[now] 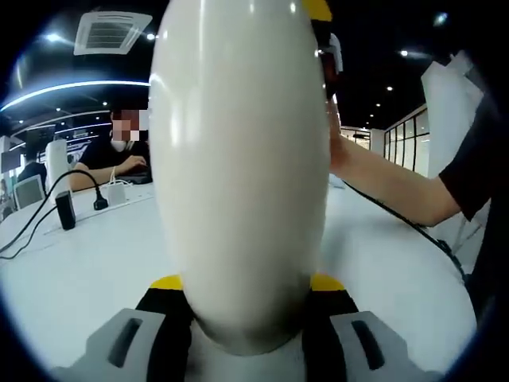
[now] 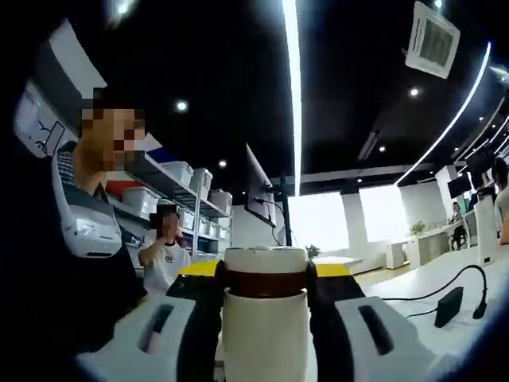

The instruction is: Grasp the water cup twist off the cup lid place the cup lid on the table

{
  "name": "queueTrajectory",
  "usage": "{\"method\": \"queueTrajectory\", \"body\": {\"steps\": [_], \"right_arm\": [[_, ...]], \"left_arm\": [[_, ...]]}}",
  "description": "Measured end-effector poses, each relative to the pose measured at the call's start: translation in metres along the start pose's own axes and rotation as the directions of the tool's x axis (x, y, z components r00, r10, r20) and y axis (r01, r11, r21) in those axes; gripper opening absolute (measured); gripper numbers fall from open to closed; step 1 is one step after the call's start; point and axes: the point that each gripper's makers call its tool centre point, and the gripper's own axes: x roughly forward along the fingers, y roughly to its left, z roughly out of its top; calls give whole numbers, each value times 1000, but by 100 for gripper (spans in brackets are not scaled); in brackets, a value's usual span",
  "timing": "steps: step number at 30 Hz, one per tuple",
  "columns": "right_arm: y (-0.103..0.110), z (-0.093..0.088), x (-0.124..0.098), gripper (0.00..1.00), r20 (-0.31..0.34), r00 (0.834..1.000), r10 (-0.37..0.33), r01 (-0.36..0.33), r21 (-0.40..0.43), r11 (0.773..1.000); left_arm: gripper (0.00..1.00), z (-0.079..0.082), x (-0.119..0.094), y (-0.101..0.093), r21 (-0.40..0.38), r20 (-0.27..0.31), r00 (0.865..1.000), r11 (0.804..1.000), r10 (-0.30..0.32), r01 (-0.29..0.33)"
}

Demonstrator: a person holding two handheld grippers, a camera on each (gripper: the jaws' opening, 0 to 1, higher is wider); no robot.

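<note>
In the left gripper view the water cup (image 1: 238,167) fills the centre of the frame from the top edge down to the bottom, a smooth white body swelling between the left gripper (image 1: 242,318); its black, yellow-tipped jaws press against the cup's sides at lower centre, so they are clenched on the body, most likely to keep it from turning while the top is worked. Behind it the white table (image 1: 71,278) spreads across the lower left, with a black cable and small devices at the left edge; the person's forearm (image 1: 390,183) reaches in from the right toward the cup's upper part.

In the right gripper view the cup lid (image 2: 265,261) sits at lower centre, a pale cap above a dark brown band, with the white body continuing below it; the right gripper (image 2: 265,280) has its jaws closed against either side of that band and lid, grasping the cup lid at the level where a twist would bite. The cup is held up off the table between the two tools; the lid appears still seated, so the judgement is that the twisting step is in hand and the placing on the table, seen at the lower right of this frame, remains to be done.
</note>
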Motion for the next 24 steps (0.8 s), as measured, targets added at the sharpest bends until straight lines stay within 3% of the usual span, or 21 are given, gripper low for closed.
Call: {"method": "queueTrajectory", "body": {"steps": [8, 13, 16, 18, 22, 24], "right_arm": [[0, -1, -3, 45, 2, 1000, 21, -21, 4, 1000], [-2, 12, -8, 58, -40, 998, -48, 45, -92, 995], [-3, 19, -9, 61, -74, 992, -101, 88, -159, 983], [-6, 18, -9, 61, -126, 977, -174, 142, -231, 963], [-10, 12, -17, 65, -213, 909, -359, 267, -365, 892], [1, 10, -16, 65, -204, 900, -384, 275, -419, 865]], "left_arm": [[55, -1, 2, 5, 2, 1, 1000, 1000, -8, 8], [55, -2, 5, 12, 2, 0, 1000, 1000, -16, 16], [55, -3, 7, 20, 2, -1, 1000, 1000, -19, 19], [55, -4, 7, 22, 2, -1, 1000, 1000, -19, 19], [55, -4, 8, 19, 2, -2, 1000, 1000, -19, 19], [55, -4, 8, 18, 1, -3, 1000, 1000, -18, 18]]}}
